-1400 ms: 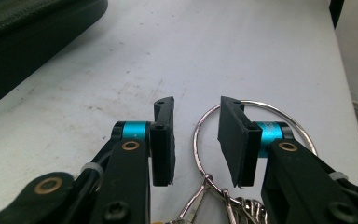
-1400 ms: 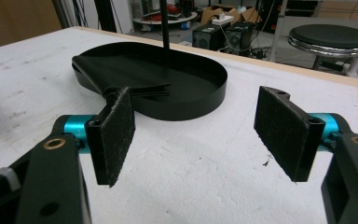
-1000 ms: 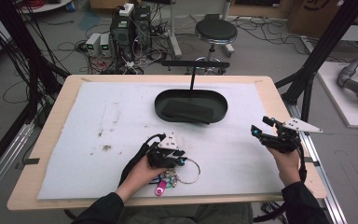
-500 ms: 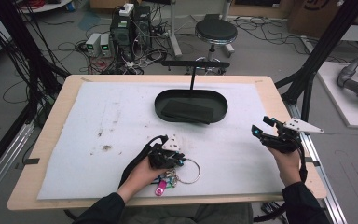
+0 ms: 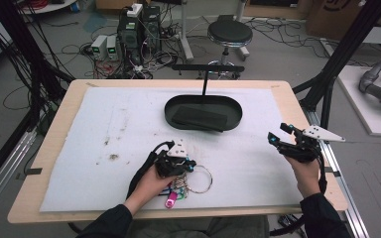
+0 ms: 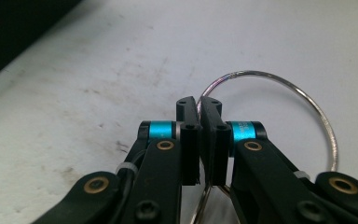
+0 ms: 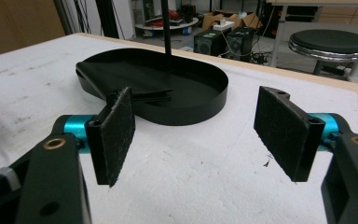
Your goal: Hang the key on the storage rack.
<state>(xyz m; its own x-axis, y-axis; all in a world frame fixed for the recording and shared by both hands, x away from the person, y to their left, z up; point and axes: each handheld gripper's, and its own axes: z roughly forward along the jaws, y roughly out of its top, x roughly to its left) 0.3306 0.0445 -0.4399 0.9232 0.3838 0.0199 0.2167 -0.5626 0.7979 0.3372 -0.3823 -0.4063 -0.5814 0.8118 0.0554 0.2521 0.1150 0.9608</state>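
Left gripper view puts you right at the pinch: your left gripper has just been closing, and its jaws now stand all but together on the wire of the key ring, which passes between the pads low down and loops out to the right over the white table cover. The grip looks thin, so lift slowly and straight up, keep the pads square to the wire, and expect the ring to swing or twist as the weight hanging from it comes off the table.

From the high view, you see what this close look hides: the ring lies near the front edge of the table, just beside your left hand, with a pink tag and other small pieces bunched on it toward you. The black oval tray sits well apart, farther back at the middle.

Your right gripper hovers over the right side of the cover; the right gripper view shows its pads spread wide with nothing between them, facing the tray and its upright post.
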